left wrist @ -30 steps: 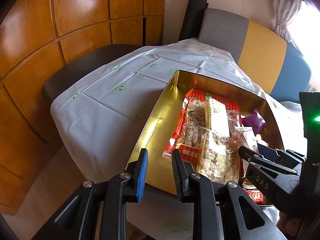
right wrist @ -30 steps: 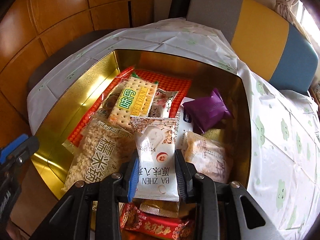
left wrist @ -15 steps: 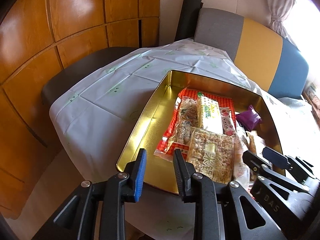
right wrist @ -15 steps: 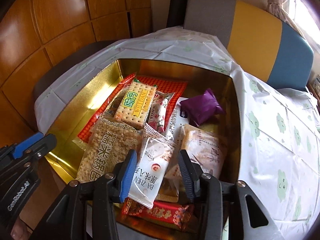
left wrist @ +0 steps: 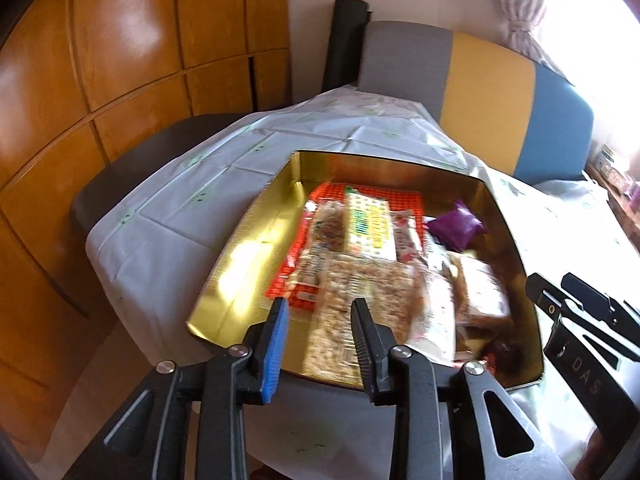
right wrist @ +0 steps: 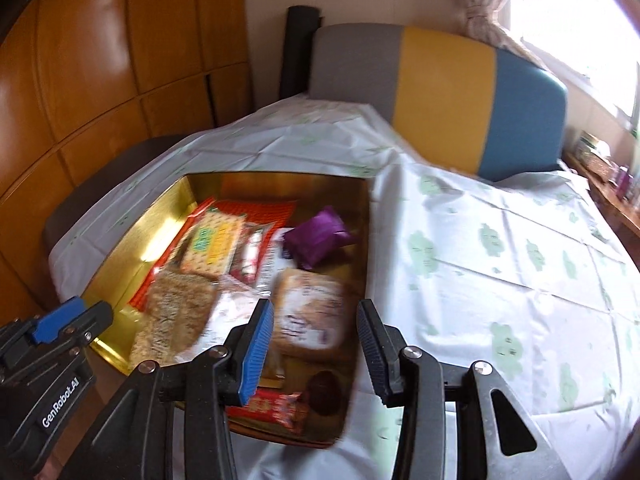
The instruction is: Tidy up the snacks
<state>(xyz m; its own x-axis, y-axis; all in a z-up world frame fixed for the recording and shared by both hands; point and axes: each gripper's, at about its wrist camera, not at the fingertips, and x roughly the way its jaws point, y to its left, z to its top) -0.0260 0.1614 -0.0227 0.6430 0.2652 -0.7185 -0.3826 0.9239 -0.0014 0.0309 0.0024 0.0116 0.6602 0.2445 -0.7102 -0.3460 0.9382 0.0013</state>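
A gold tin (left wrist: 248, 240) (right wrist: 160, 220) sits on the table and holds several snack packs: a cracker pack (left wrist: 368, 224) (right wrist: 212, 244), a rice puff bag (left wrist: 360, 300) (right wrist: 172, 312), a purple packet (left wrist: 458, 226) (right wrist: 316, 236), a white packet (left wrist: 436, 320) and a brown bag (right wrist: 310, 312). My left gripper (left wrist: 320, 332) is open and empty above the tin's near edge. My right gripper (right wrist: 314, 340) is open and empty above the tin's near right corner; it also shows in the left wrist view (left wrist: 568, 300).
A white tablecloth with green prints (right wrist: 500, 260) covers the table. A grey, yellow and blue chair back (right wrist: 440, 92) stands behind it. Wooden cabinets (left wrist: 100, 80) line the left side. A dark seat (left wrist: 132, 168) lies left of the table.
My right gripper opened wider, let go of the white packet and pulled back and to the right. My left gripper pulled back and shifted right over the tin's near edge.
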